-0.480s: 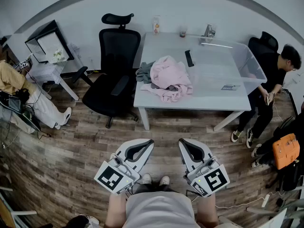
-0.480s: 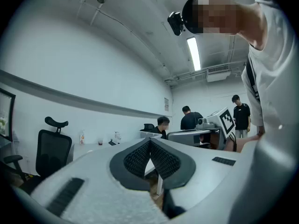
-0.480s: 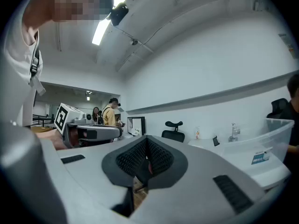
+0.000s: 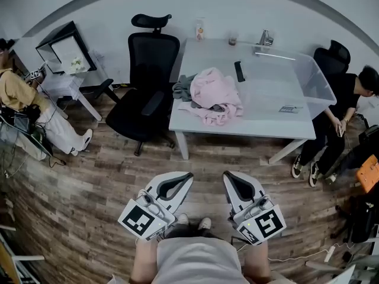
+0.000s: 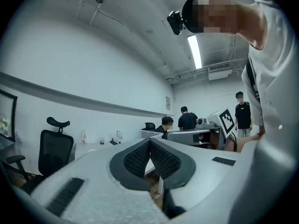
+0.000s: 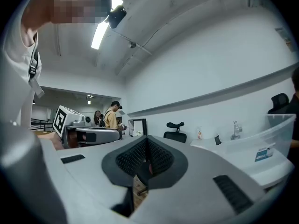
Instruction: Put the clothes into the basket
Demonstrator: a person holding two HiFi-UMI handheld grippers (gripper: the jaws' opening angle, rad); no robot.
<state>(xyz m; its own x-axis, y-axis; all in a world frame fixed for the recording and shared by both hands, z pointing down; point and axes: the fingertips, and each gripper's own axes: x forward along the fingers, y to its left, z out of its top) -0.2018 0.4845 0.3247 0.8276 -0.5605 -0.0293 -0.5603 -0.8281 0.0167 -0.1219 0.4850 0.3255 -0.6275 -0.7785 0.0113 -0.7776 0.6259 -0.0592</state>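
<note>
A pile of clothes, a pink garment [image 4: 214,94] over a grey one [image 4: 183,89], lies on the white table [image 4: 260,120] ahead. A clear plastic basket [image 4: 308,78] stands on the table's right end; its clear wall [image 6: 280,127] also shows in the right gripper view. My left gripper [image 4: 188,176] and right gripper [image 4: 227,176] are held low over the wooden floor, well short of the table. Both are shut with nothing between the jaws, which meet at their tips [image 5: 150,141] [image 6: 146,138].
A black office chair [image 4: 145,93] stands left of the table. A black remote [image 4: 239,71], a bottle [image 4: 199,31] and a cup [image 4: 233,41] sit on the table. A person [image 4: 340,117] stands at the right, another [image 4: 26,108] sits at the left by a small table [image 4: 62,81].
The view has shifted slightly; the table and chair sit a little further right and lower. The person at the right has moved rightward. Both grippers stay as they were.
</note>
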